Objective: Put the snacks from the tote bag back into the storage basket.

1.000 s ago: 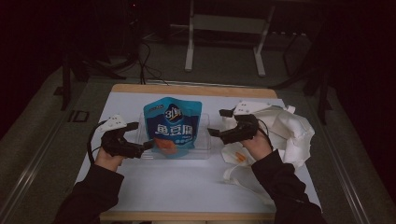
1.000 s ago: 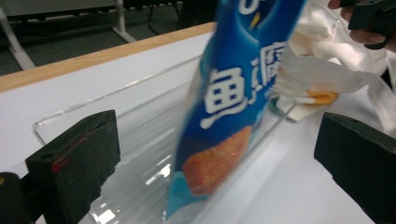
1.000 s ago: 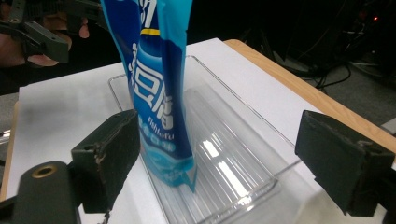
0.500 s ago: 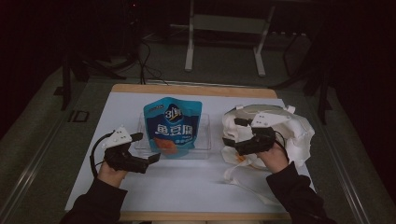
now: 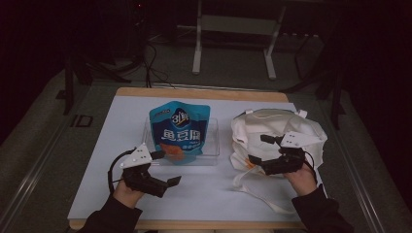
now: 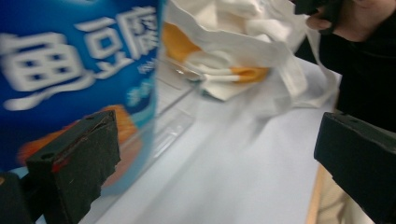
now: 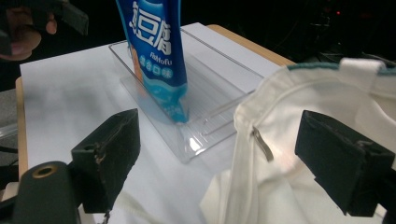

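Gaping wide, the jaws of the left gripper (image 5: 166, 168) are held just above the white table cover (image 5: 204, 194), with nothing between them; it is seen near the front of the clear plastic tray (image 5: 211, 145). The right gripper (image 5: 256, 149) is likewise spread wide and empty, its jaws set at the near-left edge of the white cloth bag (image 5: 272, 131), one jaw over the cloth. In the right gripper view the bag's rim and a small metal zip pull (image 7: 263, 143) lie between the jaws. A blue snack pouch (image 5: 180, 131) is stood upright in the tray, just beside the bag.
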A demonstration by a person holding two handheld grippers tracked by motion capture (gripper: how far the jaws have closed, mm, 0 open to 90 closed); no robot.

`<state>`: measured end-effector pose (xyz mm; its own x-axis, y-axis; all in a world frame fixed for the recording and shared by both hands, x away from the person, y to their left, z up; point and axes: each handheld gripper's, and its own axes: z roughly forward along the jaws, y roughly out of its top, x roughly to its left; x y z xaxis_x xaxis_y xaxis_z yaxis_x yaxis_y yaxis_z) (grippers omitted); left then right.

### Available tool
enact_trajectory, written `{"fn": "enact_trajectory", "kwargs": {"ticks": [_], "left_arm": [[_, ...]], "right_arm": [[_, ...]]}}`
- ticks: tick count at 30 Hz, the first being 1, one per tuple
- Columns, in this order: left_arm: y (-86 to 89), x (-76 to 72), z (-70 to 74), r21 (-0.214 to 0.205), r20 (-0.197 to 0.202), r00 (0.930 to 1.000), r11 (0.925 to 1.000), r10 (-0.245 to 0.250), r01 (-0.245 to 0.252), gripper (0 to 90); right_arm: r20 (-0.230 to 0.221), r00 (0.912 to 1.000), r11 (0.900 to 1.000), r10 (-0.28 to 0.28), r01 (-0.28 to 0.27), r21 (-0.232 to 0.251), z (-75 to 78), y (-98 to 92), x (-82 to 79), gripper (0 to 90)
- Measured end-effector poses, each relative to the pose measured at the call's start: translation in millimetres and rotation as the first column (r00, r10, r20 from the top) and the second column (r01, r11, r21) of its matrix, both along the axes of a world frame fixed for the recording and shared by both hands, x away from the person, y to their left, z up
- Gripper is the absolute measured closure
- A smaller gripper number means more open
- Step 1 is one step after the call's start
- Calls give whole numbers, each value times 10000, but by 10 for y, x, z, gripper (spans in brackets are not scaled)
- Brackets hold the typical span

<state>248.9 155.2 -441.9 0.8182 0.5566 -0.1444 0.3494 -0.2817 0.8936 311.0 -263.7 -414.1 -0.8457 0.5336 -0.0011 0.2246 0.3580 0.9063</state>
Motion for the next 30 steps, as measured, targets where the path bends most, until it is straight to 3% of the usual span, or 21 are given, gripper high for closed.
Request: {"fn": "enact_trajectory", "kwargs": {"ticks": [6,15,21,24,30], "left_arm": [[-203,5,-59,123,-118,9980,9979,-629,630,7],[-468,19,-180,356,-345,9877,9875,-1525,1538,7],[-499,24,-281,476,-429,9854,9848,-1648,1668,7],[-507,16,-309,482,-400,9861,9854,-1613,1631,7],[-541,-20,-411,859,-282,9860,9824,-1643,1661,7]], "right_arm": [[-113,9998,9998,-152,154,157,-113,-154,-118,141],[-35,9993,9992,-372,372,124,-253,-317,-268,141],[37,9989,9989,-463,462,73,-301,-394,-385,141],[278,9985,9987,-465,470,-184,-337,-416,-460,140],[544,9968,9979,-588,602,-245,-418,-443,-559,138]]}}
